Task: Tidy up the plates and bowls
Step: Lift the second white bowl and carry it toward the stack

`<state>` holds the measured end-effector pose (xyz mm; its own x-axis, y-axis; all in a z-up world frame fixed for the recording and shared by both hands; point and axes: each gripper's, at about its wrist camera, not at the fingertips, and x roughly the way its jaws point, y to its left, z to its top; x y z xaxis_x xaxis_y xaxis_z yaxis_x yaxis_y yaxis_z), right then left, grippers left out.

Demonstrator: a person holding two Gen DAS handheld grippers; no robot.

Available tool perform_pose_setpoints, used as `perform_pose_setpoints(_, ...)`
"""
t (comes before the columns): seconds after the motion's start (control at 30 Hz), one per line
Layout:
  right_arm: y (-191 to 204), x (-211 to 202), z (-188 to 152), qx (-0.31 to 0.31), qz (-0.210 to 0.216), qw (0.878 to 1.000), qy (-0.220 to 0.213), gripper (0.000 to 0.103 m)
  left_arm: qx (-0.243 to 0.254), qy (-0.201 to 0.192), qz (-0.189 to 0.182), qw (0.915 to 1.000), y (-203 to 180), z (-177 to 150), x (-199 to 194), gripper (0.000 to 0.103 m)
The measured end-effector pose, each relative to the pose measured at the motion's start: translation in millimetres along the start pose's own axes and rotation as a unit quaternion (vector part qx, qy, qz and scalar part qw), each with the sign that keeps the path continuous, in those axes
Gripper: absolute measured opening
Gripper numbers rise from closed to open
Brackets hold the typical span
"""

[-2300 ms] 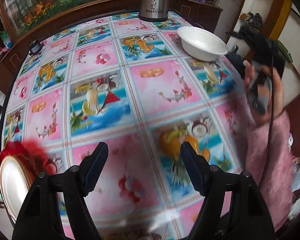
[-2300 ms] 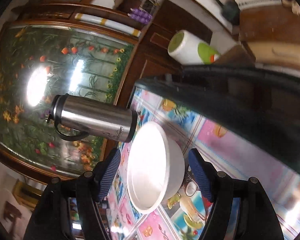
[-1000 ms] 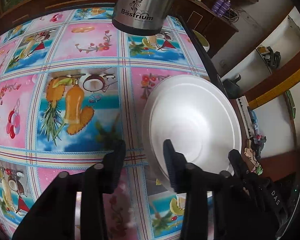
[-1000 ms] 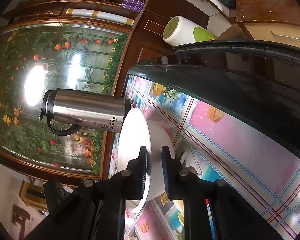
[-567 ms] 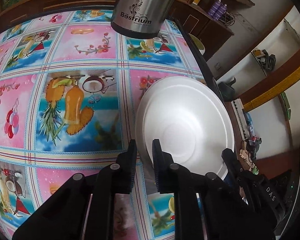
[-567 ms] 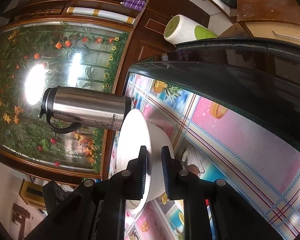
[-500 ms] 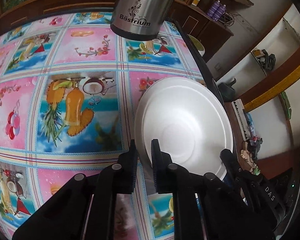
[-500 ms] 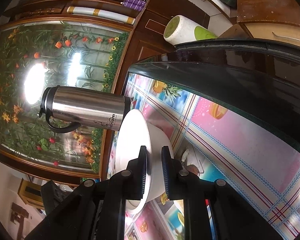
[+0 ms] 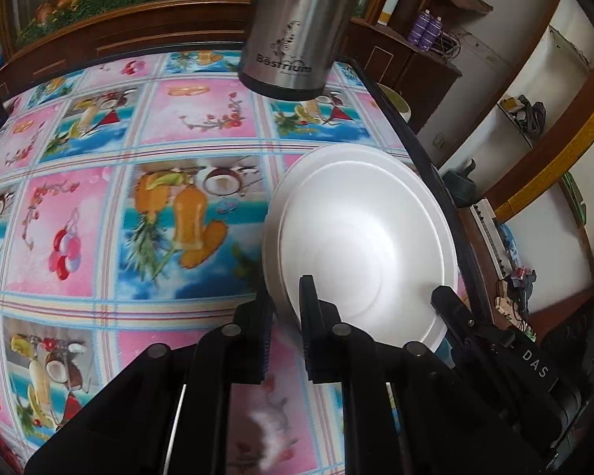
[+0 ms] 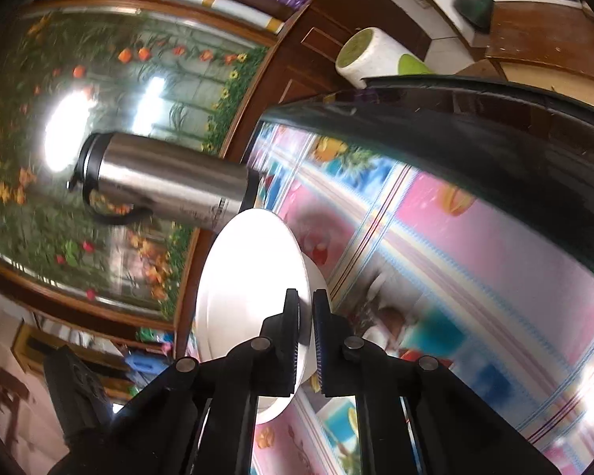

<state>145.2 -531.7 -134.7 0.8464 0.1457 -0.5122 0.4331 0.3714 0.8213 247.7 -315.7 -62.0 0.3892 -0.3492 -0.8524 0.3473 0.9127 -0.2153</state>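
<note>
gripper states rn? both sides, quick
Left gripper: closed on the near rim of the white foam bowl.
Right gripper: closed on the rim of the same bowl, opposite side.

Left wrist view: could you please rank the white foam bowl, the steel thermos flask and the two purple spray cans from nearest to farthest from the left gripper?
1. White foam bowl: its near rim sits between the fingers of the left gripper.
2. Steel thermos flask: standing on the table beyond the bowl, at its far edge.
3. Two purple spray cans: off the table, on the dark wooden cabinet, upper right.
</note>
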Motion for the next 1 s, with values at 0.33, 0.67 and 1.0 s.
perform_pose_setpoints(0.33,30.8,13.6,-42.5,-0.099,-0.022,0.994,0.035,0.006,-0.021,-0.026,0.022,0.9992,45.0,-34.1,-29.9,0.01)
perform_pose_setpoints(0.67,44.9,-0.2,-93.5,-0.153,-0.03,0.987,0.046,0.007,-0.016,-0.063,0.03,0.9975,73.9,-74.8,-64.9,0.011)
perform_pose_setpoints(1.0,61.8,-16.7,-140.2,-0.192,-0.03,0.979,0.061,0.007,-0.019,-0.081,0.037,0.9959,101.4,-104.7,-89.1,0.011)
